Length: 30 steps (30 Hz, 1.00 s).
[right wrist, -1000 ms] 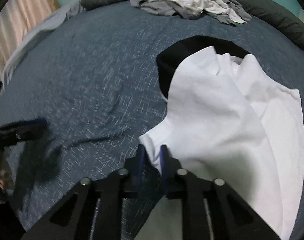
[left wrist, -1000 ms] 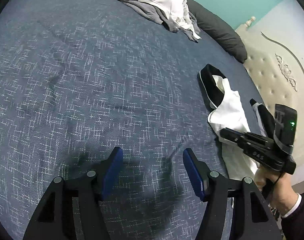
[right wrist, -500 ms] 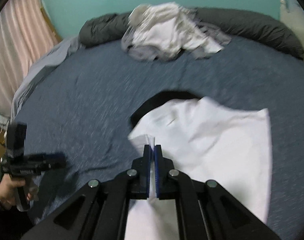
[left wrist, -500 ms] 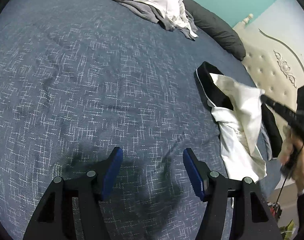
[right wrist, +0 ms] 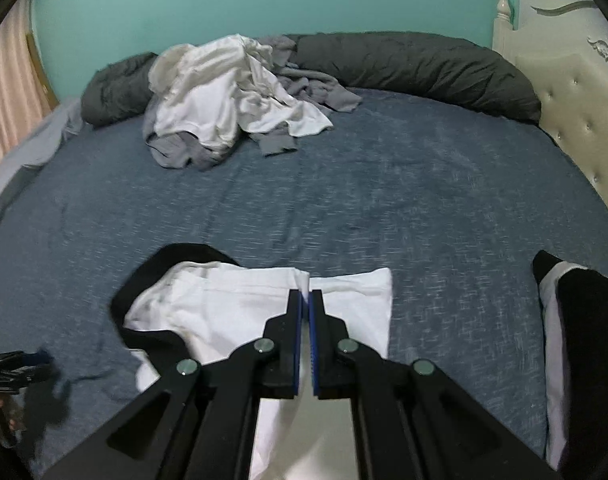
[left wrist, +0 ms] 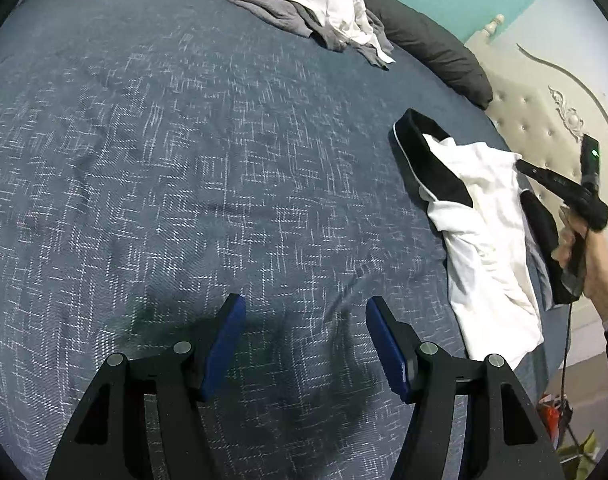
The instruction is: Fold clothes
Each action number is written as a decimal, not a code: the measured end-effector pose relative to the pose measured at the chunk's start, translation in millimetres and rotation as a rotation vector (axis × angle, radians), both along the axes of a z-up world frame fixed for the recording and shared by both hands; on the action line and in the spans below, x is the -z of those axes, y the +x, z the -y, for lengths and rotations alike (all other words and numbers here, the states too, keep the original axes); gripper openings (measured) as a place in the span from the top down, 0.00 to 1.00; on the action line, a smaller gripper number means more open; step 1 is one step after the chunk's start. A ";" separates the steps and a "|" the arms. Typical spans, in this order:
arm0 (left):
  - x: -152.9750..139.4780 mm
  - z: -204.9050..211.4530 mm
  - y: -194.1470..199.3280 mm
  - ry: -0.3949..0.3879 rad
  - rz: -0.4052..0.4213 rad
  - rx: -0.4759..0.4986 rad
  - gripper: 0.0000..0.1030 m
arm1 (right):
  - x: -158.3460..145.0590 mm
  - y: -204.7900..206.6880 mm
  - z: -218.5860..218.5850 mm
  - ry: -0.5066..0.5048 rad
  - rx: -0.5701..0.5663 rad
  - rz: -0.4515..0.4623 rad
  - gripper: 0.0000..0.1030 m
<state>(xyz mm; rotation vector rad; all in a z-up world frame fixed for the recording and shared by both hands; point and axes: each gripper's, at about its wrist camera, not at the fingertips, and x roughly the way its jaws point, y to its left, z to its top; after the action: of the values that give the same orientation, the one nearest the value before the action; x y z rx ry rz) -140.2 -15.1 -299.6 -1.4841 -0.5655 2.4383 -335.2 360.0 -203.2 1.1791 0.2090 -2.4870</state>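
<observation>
Blue-grey woven bedspread (left wrist: 184,160) fills most of what I see, running to the dark grey bolster (right wrist: 416,68) at twelve o'clock in my right wrist view. Against that bolster, at about eleven o'clock, lies a heap of white and grey clothes (right wrist: 224,96). Nearer me is the white shirt with black sleeves (right wrist: 208,308), at three o'clock in my left wrist view. My right gripper (right wrist: 305,300) is clamped on a fold of its white cloth, pads pressed nearly together. A black-and-white piece (right wrist: 568,320) at four o'clock may be its other sleeve; I cannot be sure. My left gripper (left wrist: 304,320) hangs over bare bedspread, jaws wide, holding nothing.
</observation>
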 end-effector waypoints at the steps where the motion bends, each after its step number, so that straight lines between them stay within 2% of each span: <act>1: 0.6 -0.6 -0.3 -0.001 0.002 0.001 0.35 | 3.0 -4.6 -1.7 0.011 0.006 0.002 0.97; 8: 1.5 -6.5 -1.8 -0.007 0.006 0.013 0.36 | 19.9 -39.2 -14.3 0.083 0.053 0.016 0.97; 17: 5.0 -9.2 -6.0 -0.004 0.018 0.012 0.35 | 61.6 -82.7 -14.1 0.182 0.072 0.091 0.97; 20: 4.9 -11.6 -5.9 -0.007 0.018 0.013 0.35 | 75.3 -86.2 -20.5 0.188 0.114 0.131 0.97; 22: 4.6 -12.8 -5.1 -0.008 0.017 0.014 0.35 | 75.1 -83.4 -26.9 0.210 0.170 0.114 0.92; 25: 4.5 -15.5 -6.5 -0.008 0.016 0.016 0.35 | 56.9 -68.6 -34.5 0.153 0.202 0.060 0.87; 28: 3.3 -16.9 -5.8 -0.012 0.011 0.017 0.35 | 36.7 -42.2 -24.5 0.037 0.104 0.044 0.85; 30: 2.9 -17.9 -5.4 -0.014 0.009 0.018 0.35 | 29.1 -18.3 -7.1 -0.007 -0.001 0.045 0.84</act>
<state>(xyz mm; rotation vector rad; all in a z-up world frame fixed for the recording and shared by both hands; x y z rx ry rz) -145.6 2.8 -302.5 -1.4994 -0.5350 2.4283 -353.5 367.1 -232.3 1.2298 0.1890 -2.4556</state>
